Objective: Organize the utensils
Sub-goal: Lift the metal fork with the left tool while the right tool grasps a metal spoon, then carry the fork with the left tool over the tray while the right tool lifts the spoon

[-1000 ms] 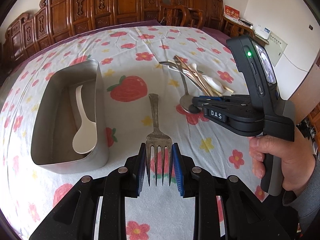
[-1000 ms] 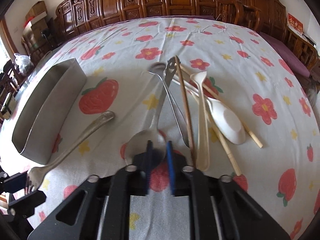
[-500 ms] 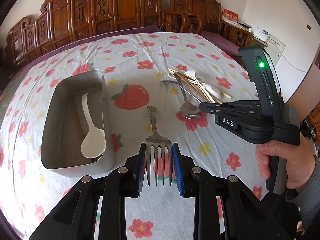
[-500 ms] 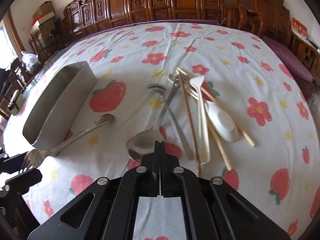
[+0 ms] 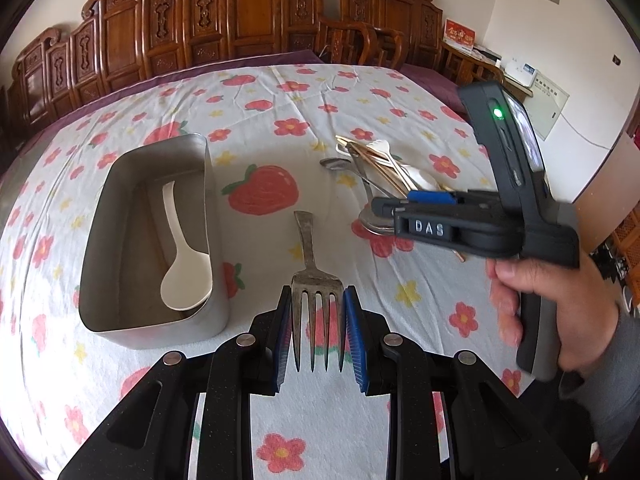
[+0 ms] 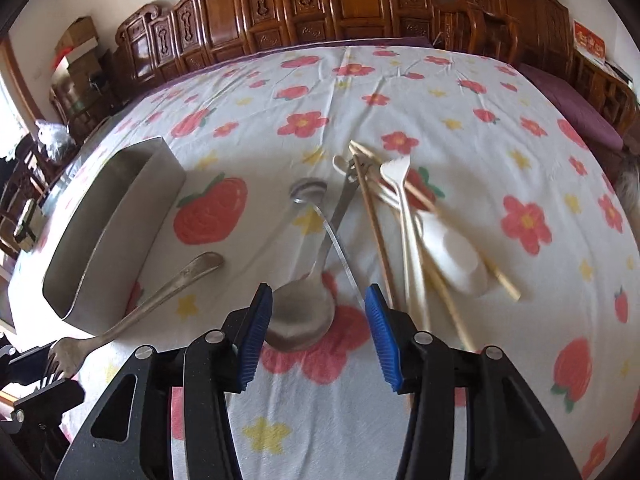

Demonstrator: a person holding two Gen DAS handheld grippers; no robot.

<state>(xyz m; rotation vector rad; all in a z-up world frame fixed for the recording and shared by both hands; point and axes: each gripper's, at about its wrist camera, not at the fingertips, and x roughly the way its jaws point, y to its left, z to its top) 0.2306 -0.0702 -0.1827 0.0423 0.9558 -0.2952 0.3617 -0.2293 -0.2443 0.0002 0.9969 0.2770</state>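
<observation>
My left gripper (image 5: 316, 336) is shut on the tines of a metal fork (image 5: 310, 268), whose handle points away over the cloth. The fork also shows in the right wrist view (image 6: 160, 300). My right gripper (image 6: 318, 328) is open, its blue pads either side of the bowl of a large metal spoon (image 6: 302, 316) that lies on the cloth. It also shows in the left wrist view (image 5: 384, 210). A steel box (image 5: 152, 240) at the left holds a white spoon (image 5: 182, 264).
A pile of utensils (image 6: 408, 224) lies right of the metal spoon: chopsticks, a pale wooden fork, a white ceramic spoon (image 6: 456, 256) and a second metal spoon (image 6: 310, 194). Carved wooden chairs (image 6: 360, 4) line the table's far edge.
My right gripper was shut half a second ago and has opened around the metal spoon's bowl. The left gripper has lifted a little with the fork.
</observation>
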